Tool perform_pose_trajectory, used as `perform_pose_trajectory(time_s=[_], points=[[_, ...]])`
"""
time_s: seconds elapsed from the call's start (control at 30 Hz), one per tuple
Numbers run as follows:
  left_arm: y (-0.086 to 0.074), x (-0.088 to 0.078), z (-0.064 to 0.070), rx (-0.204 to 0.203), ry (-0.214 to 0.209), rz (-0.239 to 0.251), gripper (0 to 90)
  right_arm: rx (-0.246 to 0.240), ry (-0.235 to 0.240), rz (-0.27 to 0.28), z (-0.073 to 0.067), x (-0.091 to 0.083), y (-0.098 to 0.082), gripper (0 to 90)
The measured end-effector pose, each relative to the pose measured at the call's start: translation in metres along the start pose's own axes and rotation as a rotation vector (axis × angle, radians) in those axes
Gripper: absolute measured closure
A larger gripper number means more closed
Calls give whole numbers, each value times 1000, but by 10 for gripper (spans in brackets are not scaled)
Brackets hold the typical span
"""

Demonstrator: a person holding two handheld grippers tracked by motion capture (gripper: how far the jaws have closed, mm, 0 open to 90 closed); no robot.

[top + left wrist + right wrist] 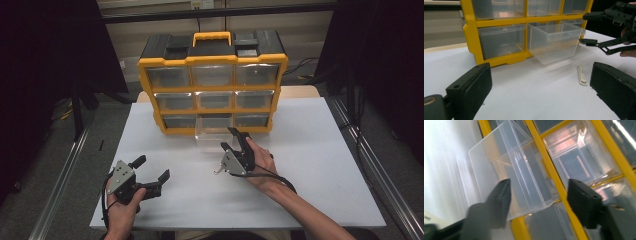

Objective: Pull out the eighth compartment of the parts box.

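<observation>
A yellow and black drawer cabinet [214,61] stands at the back of the white table. Its clear bottom-middle drawer [212,136] is pulled out and tilts down onto the table. My right gripper [229,138] is just in front of that drawer, turned on its side, jaws open. In the right gripper view, the drawer [511,170] lies past the gap between the two jaws [540,192] and neither pad touches it. My left gripper [154,167] rests low at the front left, open and holding nothing. A small white stick [582,75] lies on the table near the right gripper.
The other clear drawers [501,41] are pushed into the cabinet's yellow frame [471,37]. The white table top [310,165] has metal rails along both sides. Dark curtains hang at left and right.
</observation>
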State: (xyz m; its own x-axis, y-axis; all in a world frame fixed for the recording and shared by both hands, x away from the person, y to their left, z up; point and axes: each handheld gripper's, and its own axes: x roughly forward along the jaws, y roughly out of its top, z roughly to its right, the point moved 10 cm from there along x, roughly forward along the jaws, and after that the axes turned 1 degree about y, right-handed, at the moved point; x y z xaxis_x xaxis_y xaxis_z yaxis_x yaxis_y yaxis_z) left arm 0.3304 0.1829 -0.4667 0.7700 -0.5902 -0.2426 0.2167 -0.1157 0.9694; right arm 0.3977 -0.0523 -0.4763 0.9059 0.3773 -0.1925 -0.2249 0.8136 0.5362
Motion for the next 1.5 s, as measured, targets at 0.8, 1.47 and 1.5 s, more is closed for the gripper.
perform_pose_trajectory(time_s=[0.8,1.47,1.5], points=[[-2,2,1,-3,0,-12,42,786,381,-26,5,-6,-19,40],[-4,3,-3,-21,20,-28,48,982,411,-22,19,-42,-55,36],[-4,3,-2,-22,20,-28,48,978,404,-20,19,-45,-57,47]])
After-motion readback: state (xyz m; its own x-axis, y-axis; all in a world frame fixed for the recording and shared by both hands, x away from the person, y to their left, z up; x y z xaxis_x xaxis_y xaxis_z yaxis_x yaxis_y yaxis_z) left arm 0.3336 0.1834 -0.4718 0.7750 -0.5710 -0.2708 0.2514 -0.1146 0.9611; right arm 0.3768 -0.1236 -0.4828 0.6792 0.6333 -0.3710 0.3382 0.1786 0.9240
